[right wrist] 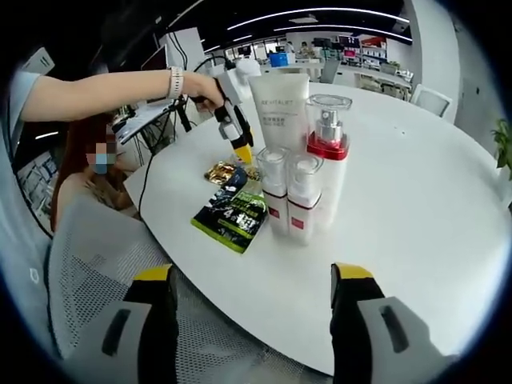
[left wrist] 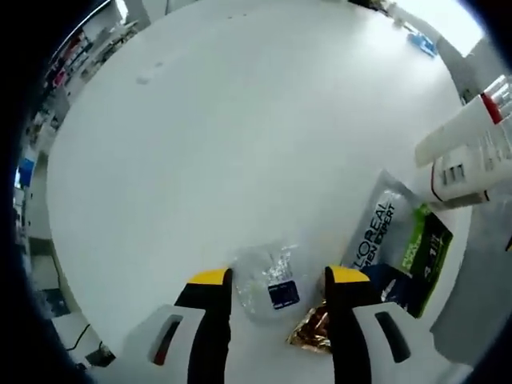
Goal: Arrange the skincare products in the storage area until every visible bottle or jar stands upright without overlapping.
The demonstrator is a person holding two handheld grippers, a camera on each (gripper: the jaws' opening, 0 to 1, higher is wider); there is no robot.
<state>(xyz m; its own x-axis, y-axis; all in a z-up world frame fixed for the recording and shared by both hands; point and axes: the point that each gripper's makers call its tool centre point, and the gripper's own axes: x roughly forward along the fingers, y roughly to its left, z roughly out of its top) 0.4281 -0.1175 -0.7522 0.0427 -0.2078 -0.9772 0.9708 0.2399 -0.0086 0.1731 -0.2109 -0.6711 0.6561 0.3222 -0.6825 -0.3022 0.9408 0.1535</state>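
My left gripper (left wrist: 278,277) is open and hangs low over the white table (left wrist: 240,120). A clear plastic sachet with a dark label (left wrist: 270,285) lies between its jaws, ungripped. A gold foil sachet (left wrist: 310,330) lies by the right jaw, then a grey L'Oreal sachet (left wrist: 376,234) and a green-black sachet (left wrist: 426,254). White bottles (left wrist: 468,156) stand at the right. My right gripper (right wrist: 252,276) is open and holds nothing, short of the table edge. Ahead stand a white tube (right wrist: 280,108), a red-collared pump bottle (right wrist: 328,156) and two small clear-capped bottles (right wrist: 288,192), all upright. Beside them lie the green-black sachet (right wrist: 232,214) and the gold sachet (right wrist: 219,171).
A person's hand holds the left gripper (right wrist: 238,136) over the sachets. A grey mesh chair (right wrist: 104,256) stands against the table's near edge, and a seated person (right wrist: 88,184) is behind it. The table (right wrist: 416,208) has bare room to the right of the bottles.
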